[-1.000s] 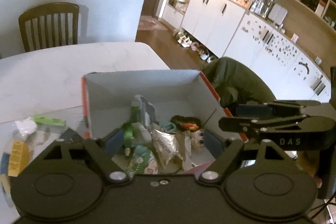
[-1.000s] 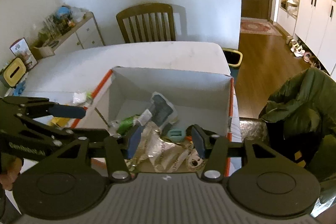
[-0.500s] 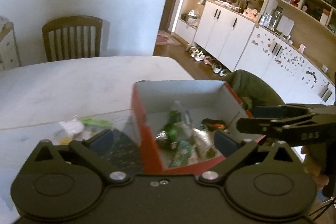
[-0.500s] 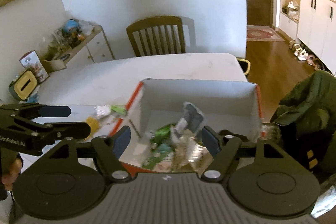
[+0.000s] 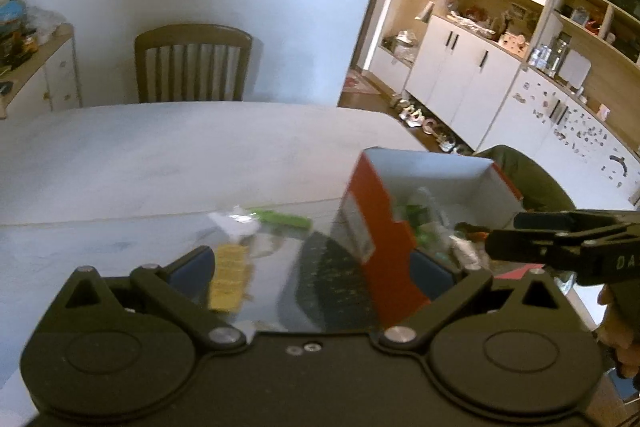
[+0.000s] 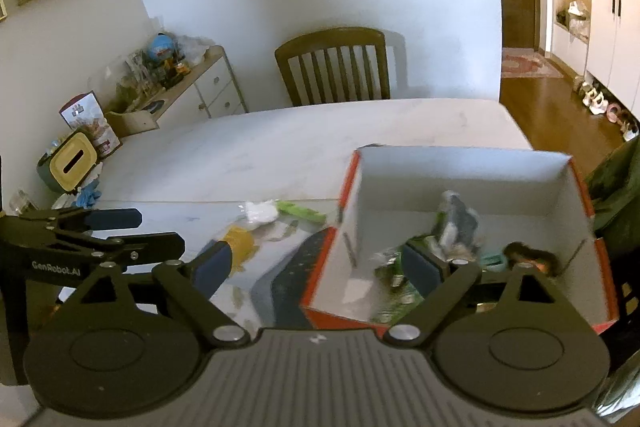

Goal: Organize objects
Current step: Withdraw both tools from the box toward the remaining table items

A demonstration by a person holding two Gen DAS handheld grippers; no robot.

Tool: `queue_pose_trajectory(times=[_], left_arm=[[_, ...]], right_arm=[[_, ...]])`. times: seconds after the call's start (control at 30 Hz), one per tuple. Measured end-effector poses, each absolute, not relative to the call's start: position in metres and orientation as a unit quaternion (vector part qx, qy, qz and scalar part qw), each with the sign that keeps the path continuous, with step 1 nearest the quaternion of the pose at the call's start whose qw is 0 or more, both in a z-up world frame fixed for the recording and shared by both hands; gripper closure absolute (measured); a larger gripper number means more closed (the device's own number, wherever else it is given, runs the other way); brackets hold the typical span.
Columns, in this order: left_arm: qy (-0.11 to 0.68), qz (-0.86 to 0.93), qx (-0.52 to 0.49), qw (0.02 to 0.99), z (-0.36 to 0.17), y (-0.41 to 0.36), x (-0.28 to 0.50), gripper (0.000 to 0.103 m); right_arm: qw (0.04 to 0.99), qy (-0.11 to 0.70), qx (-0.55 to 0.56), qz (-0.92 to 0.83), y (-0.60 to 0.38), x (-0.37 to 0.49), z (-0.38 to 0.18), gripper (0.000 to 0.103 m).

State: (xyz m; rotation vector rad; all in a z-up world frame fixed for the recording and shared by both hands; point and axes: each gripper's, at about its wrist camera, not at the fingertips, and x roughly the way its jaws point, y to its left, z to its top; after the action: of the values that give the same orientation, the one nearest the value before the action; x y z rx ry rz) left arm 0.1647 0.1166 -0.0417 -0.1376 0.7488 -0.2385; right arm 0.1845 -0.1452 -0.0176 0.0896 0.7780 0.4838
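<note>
Orange-walled box [image 6: 460, 227] sits right of both tools, on the table [image 5: 160, 163], already loaded with packets. Loose items lie left of it: yellow pack [image 5: 230, 277], green stick [image 5: 285, 219], white wad [image 5: 236, 223], dark pouch [image 5: 328, 283] against the box wall.

Our left gripper [image 5: 312, 267] is spread wide, nothing in it; its fingers straddle the yellow pack and the box corner. Our right gripper [image 6: 320, 263] is equally spread and bare, one finger over the box interior.

Key relation: the yellow pack lies dead ahead of the left tool, long axis roughly along the fingers; the left hand looks nearer.

Versus a second ago: both views have swung left, off the box contents and onto the loose pile, and both jaws have widened.
</note>
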Motion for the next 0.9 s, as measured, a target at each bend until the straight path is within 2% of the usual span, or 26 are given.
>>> queue_pose_trajectory(times=[0.37,0.9], left_arm=[[0.392,-0.091,-0.081,0.912,-0.083,0.178,0.171,0.0],[0.435,-0.067,-0.093,0.893,-0.147,0.2,0.194,0.001]], right_arm=[[0.892,0.392,0.03,0.225,-0.067,0.192,-0.035,0.01],[0.869,0.451,-0.004,0.202,0.019,0.236,-0.092,0.01]])
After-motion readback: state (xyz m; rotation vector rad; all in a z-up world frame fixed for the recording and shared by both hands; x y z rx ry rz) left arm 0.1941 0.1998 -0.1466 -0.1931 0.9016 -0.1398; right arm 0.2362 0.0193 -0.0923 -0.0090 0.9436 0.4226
